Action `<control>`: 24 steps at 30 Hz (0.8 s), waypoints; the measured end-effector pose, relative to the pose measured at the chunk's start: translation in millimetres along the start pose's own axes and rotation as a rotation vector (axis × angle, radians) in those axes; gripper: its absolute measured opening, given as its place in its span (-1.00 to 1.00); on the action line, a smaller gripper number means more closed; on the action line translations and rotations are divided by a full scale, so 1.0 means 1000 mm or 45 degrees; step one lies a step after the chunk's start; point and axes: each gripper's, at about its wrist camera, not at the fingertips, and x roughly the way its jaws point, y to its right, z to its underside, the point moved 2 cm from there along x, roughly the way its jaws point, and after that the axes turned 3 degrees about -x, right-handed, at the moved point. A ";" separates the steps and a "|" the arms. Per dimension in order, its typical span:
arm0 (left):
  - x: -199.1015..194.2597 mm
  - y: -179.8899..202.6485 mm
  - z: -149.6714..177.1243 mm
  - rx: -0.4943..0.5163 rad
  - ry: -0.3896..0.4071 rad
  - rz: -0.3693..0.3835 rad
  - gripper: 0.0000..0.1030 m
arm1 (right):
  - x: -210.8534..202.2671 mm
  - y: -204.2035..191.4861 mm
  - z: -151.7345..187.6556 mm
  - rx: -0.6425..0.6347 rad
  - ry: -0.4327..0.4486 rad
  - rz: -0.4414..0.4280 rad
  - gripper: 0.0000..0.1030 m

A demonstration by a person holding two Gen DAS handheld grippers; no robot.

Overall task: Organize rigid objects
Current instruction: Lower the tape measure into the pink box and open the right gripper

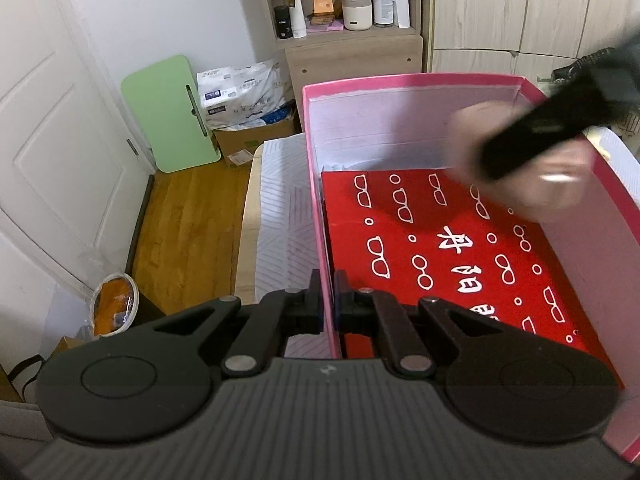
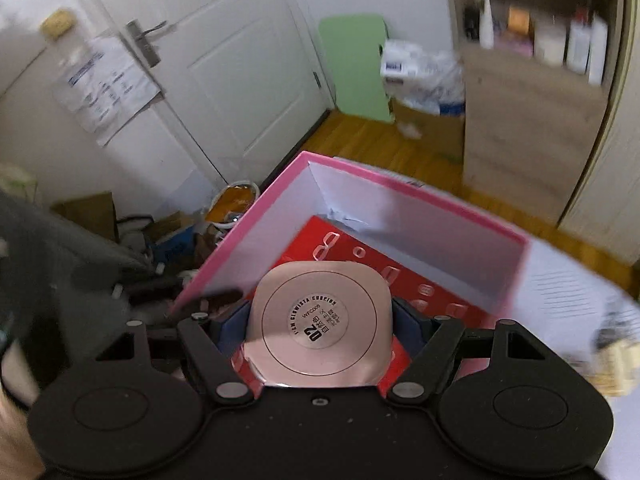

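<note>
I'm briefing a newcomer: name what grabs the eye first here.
The pink box fills the middle, with a red glasses-patterned box lying flat inside. The left gripper pinches its near wall. The right gripper holds a pink compact, label toward the camera, over the box.

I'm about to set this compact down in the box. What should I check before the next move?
1. Left gripper shut on the pink cardboard box's wall: ok.
2. Right gripper shut on the pale pink rounded compact: ok.
3. Compact over the box opening: ok.
4. Red flat box printed with white glasses lies flat inside: ok.
5. Bare spot beneath the compact: cannot tell, view blurred.
</note>
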 end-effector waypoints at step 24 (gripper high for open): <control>0.005 0.007 0.003 0.023 0.000 -0.023 -0.92 | 0.066 -0.011 -0.028 -0.062 -0.076 0.076 0.59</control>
